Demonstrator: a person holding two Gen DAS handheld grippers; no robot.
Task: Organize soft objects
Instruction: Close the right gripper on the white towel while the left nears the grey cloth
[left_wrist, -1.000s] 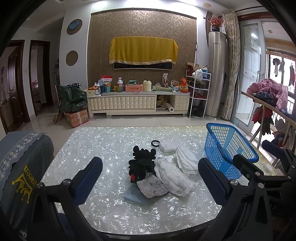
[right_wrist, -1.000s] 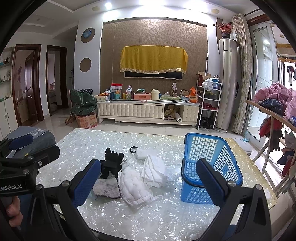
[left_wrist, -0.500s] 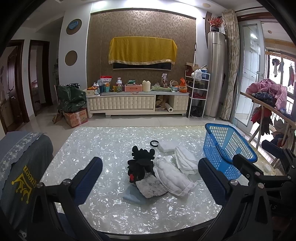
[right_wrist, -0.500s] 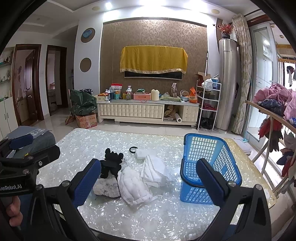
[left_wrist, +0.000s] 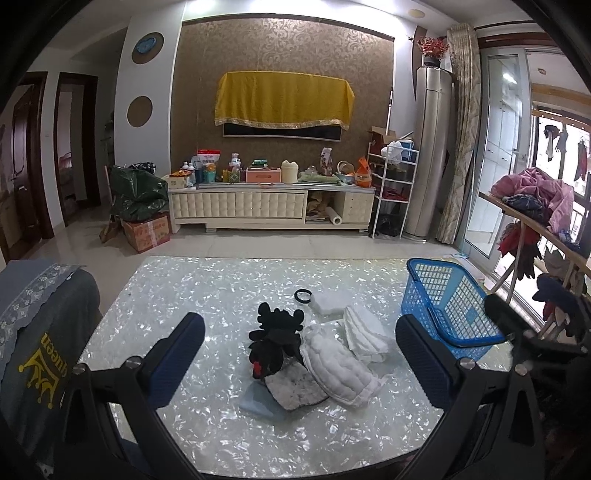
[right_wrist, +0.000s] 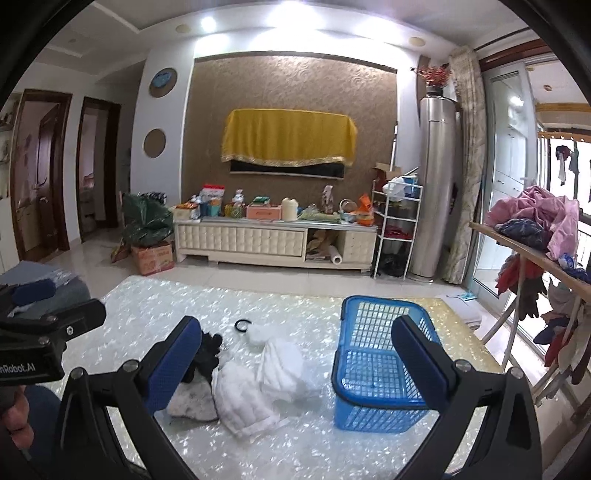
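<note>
Both grippers hover above the near edge of a pearly, shell-patterned tabletop (left_wrist: 184, 295), each with its jaws spread wide and holding nothing. The left gripper (left_wrist: 299, 354) faces a small heap of soft things at the middle of the tabletop. There a black plush toy (left_wrist: 275, 341) with a red spot low on its front sits against a white quilted pad (left_wrist: 338, 365), and a speckled grey-white cloth (left_wrist: 295, 387) lies just in front of the toy, over a pale blue flat piece (left_wrist: 258, 404). A folded white cloth (left_wrist: 364, 332) rests beside the quilted pad toward the far right. Beyond it lies a small white square pad (left_wrist: 330, 303), with a black ring (left_wrist: 303, 295) touching its left corner.

The right gripper (right_wrist: 295, 360) is farther to the right. Its left finger covers part of the plush toy, and its right finger stands in front of a blue plastic basket (right_wrist: 380, 373). The basket stands upright on the tabletop, just right of the heap and apart from it; nothing shows through its mesh. At the lower left of the right wrist view, a hand (right_wrist: 14, 421) grips the handle of the left gripper.
</note>
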